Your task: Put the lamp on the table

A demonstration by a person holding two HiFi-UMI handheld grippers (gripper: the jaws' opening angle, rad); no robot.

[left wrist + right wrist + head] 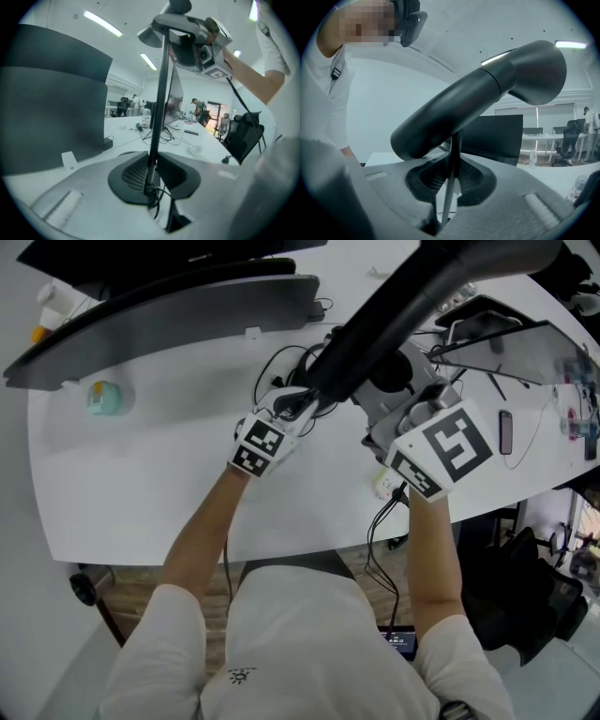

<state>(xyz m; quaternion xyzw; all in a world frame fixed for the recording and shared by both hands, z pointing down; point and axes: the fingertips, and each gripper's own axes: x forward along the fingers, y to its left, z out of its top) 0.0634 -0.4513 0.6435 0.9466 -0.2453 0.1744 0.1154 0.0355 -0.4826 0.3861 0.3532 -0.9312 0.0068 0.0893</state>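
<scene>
I hold a black desk lamp (pixel 412 296) above the white table (pixel 141 484) with both grippers. Its thick tubular head (pixel 487 108) slants from the upper right toward the middle of the head view. My left gripper (pixel 298 407) is shut on the thin black stem (pixel 159 93), which stands upright between its pads with a thin cable looped beside it. My right gripper (pixel 394 390) is shut on the same stem (pixel 452 178), higher up and just under the head. From the left gripper view the right gripper (pixel 206 47) shows up near the lamp's top. The lamp's base is hidden.
A dark curved monitor (pixel 169 315) stands along the table's far edge, a second screen (pixel 506 338) at the right. A teal round object (pixel 105 397) lies at the left, a cable tangle (pixel 281 367) in the middle, a phone (pixel 506 432) at the right. A black chair (pixel 525 587) stands beside the table.
</scene>
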